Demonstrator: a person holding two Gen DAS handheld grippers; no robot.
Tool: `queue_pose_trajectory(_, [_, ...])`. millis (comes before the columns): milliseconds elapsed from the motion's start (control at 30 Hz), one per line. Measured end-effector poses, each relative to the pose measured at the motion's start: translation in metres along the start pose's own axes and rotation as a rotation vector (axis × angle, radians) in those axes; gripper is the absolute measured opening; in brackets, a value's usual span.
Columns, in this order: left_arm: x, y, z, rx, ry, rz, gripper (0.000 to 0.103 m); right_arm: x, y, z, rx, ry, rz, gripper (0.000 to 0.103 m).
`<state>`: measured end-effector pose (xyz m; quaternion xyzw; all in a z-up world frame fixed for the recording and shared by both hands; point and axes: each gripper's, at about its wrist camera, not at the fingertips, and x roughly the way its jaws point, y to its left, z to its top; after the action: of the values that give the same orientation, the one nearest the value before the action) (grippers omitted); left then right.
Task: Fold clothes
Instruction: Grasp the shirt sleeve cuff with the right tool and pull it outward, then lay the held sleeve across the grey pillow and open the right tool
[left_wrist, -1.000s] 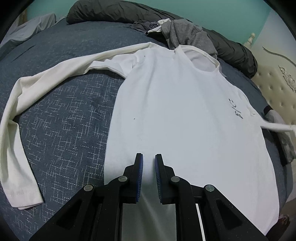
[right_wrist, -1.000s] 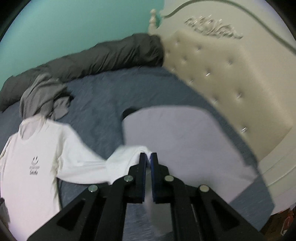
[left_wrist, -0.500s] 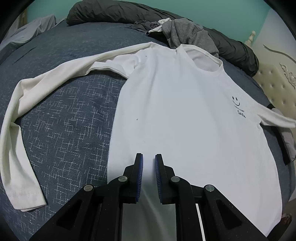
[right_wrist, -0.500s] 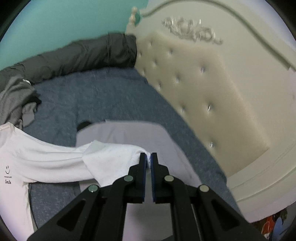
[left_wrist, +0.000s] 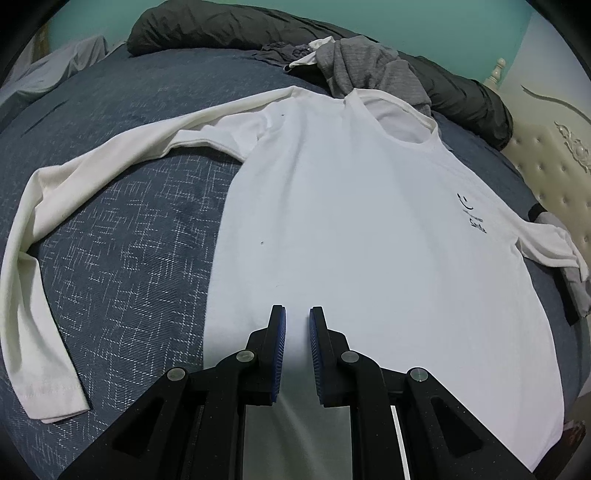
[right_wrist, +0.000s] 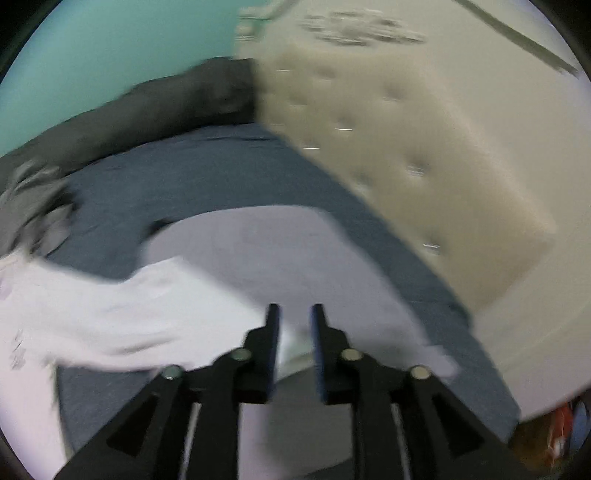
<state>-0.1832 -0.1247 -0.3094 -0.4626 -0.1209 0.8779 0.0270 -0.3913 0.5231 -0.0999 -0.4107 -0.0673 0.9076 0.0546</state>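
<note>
Your white long-sleeved shirt (left_wrist: 362, 236) lies flat on the blue bedspread (left_wrist: 122, 258), long axis running from hem at frame bottom to collar at upper centre. Your left gripper (left_wrist: 294, 317) hovers above the hem, jaws slightly parted, gripping nothing. Your right gripper (right_wrist: 294, 314) is opening, the sleeve (right_wrist: 122, 314) end between its jaws, unpinched.

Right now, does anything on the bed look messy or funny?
Yes. A grey garment lies crumpled in a heap beyond the collar of the white long-sleeved shirt. The shirt lies flat, but its far sleeve bends at the elbow instead of lying straight.
</note>
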Motion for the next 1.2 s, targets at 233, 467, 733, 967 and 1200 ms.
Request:
queue_pose_trajectory(233, [-0.001, 0.0, -0.001, -0.001, 0.002, -0.002, 0.014, 0.02, 0.062, -0.03, -0.202, 0.097, 0.062, 0.045])
queue_pose_trajectory(467, [-0.001, 0.002, 0.0, -0.005, 0.002, 0.0, 0.014, 0.042, 0.065, -0.041, -0.23, 0.157, -0.006, 0.028])
queue_pose_trajectory(733, [0.002, 0.001, -0.001, -0.005, 0.006, 0.003, 0.014, 0.035, 0.043, -0.033, -0.159, 0.131, 0.002, 0.002])
queue_pose_trajectory(967, [0.003, -0.001, -0.002, 0.004, 0.006, 0.01, 0.014, 0.02, 0.007, 0.007, -0.038, 0.061, 0.011, 0.002])
queue_pose_trajectory(1200, [0.005, -0.007, -0.004, 0.024, 0.008, 0.025, 0.014, 0.035, -0.032, 0.051, 0.056, 0.064, -0.05, 0.002])
